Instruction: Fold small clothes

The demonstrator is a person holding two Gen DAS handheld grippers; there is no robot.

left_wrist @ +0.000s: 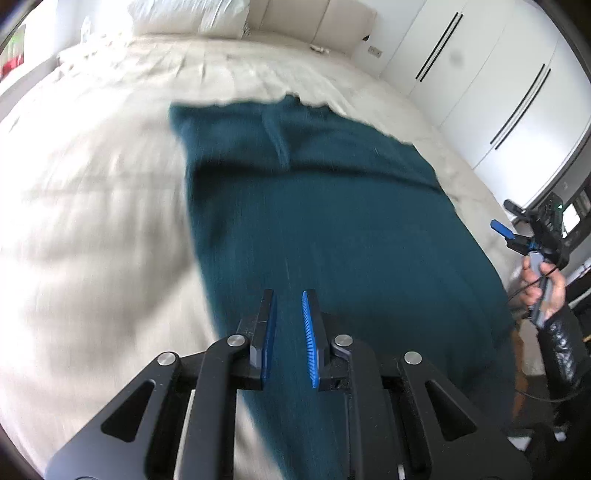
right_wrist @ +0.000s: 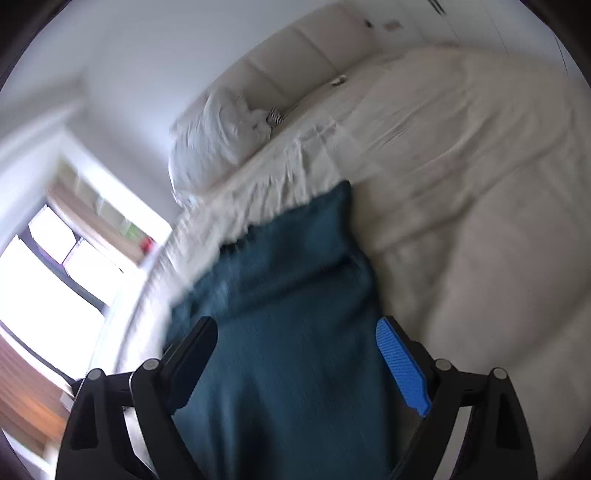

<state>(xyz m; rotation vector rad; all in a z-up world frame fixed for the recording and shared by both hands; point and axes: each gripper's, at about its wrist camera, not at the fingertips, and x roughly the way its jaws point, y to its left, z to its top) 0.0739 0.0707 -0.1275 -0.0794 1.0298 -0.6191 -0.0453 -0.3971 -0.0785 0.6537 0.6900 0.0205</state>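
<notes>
A dark teal garment point(left_wrist: 332, 229) lies spread lengthwise on a cream bed sheet point(left_wrist: 92, 221), its far hem near the middle of the bed. My left gripper point(left_wrist: 288, 306) hovers over its near part, jaws apart by a narrow gap with nothing between them. The right gripper shows at the far right of the left wrist view point(left_wrist: 508, 227), held in a hand, off the garment's right edge. In the right wrist view the right gripper point(right_wrist: 295, 332) is wide open above the teal garment point(right_wrist: 288, 314), which lies below the jaws. Both views are motion-blurred.
White pillows point(left_wrist: 184, 14) and a padded headboard point(left_wrist: 314, 22) stand at the far end of the bed. White wardrobe doors point(left_wrist: 498, 74) line the right side. A bright window point(right_wrist: 44, 288) is beyond the bed's other side.
</notes>
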